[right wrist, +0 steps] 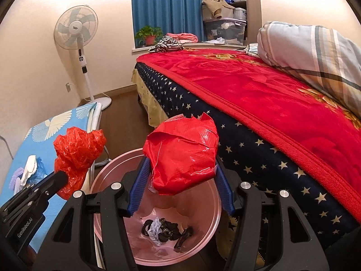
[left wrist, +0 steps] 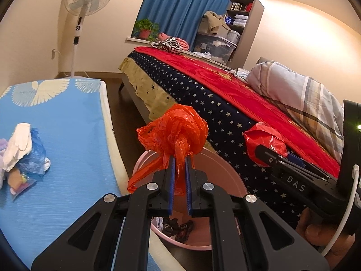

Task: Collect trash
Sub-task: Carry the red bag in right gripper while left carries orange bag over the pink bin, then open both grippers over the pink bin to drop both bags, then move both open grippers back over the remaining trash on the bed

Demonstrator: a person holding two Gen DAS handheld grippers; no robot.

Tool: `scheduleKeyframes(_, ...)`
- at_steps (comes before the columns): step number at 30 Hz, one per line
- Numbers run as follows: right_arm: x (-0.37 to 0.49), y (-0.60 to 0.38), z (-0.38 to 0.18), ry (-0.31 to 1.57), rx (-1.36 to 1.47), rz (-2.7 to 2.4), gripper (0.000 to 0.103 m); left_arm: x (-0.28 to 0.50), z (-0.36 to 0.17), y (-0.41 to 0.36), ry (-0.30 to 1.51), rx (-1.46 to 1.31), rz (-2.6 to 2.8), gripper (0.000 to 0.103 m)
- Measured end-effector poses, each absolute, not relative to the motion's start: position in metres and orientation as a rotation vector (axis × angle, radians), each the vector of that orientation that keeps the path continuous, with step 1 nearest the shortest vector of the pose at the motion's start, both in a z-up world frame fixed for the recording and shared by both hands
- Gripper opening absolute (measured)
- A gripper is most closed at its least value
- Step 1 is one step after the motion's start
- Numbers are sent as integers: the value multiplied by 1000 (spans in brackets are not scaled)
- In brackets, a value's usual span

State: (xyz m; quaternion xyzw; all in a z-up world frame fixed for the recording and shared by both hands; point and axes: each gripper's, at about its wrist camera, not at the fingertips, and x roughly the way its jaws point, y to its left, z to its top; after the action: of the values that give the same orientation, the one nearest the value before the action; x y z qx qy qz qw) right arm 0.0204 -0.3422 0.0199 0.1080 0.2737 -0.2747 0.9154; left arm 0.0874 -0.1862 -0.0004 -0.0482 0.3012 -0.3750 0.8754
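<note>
My left gripper (left wrist: 179, 158) is shut on a crumpled orange plastic bag (left wrist: 178, 133), held above the near rim of a pink bin (left wrist: 227, 176). That bag (right wrist: 79, 149) and the left gripper (right wrist: 64, 176) also show at the left of the right wrist view. My right gripper (right wrist: 180, 169) is shut on a stiff red woven wrapper (right wrist: 182, 155), its blue pads pressed on both sides, right over the pink bin (right wrist: 112, 164). Dark scraps and a pale crumpled piece (right wrist: 164, 229) lie on the bin's floor. In the left wrist view the red wrapper (left wrist: 264, 140) sits at the right gripper's (left wrist: 259, 149) tip.
A blue-covered low table (left wrist: 67, 135) on the left holds a pile of white, blue and purple litter (left wrist: 22, 153). A bed (right wrist: 270, 103) with a red blanket and star-print sheet stands close on the right. A standing fan (left wrist: 85, 0) is at the back wall.
</note>
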Motion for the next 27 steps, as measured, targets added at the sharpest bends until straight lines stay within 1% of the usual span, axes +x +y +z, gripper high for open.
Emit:
scheduleKeyframes(8, 17, -341, 21, 555, 221, -584, 58, 90, -2, -187, 640, -109, -797, 9)
scheduleKeyframes(10, 16, -343, 21, 555, 222, -590, 68, 90, -3, -188, 651, -113, -805, 15)
scheduleKeyframes(11, 16, -343, 21, 553, 221, -590, 71, 91, -4, -189, 659, -112, -807, 21)
scheduleKeyframes(23, 14, -329, 24, 536, 184, -540, 71, 87, 3, -169, 622, -102, -721, 22)
scheduleKeyframes(27, 17, -321, 25, 528, 170, -507, 69, 87, 7, -155, 608, -100, -681, 22)
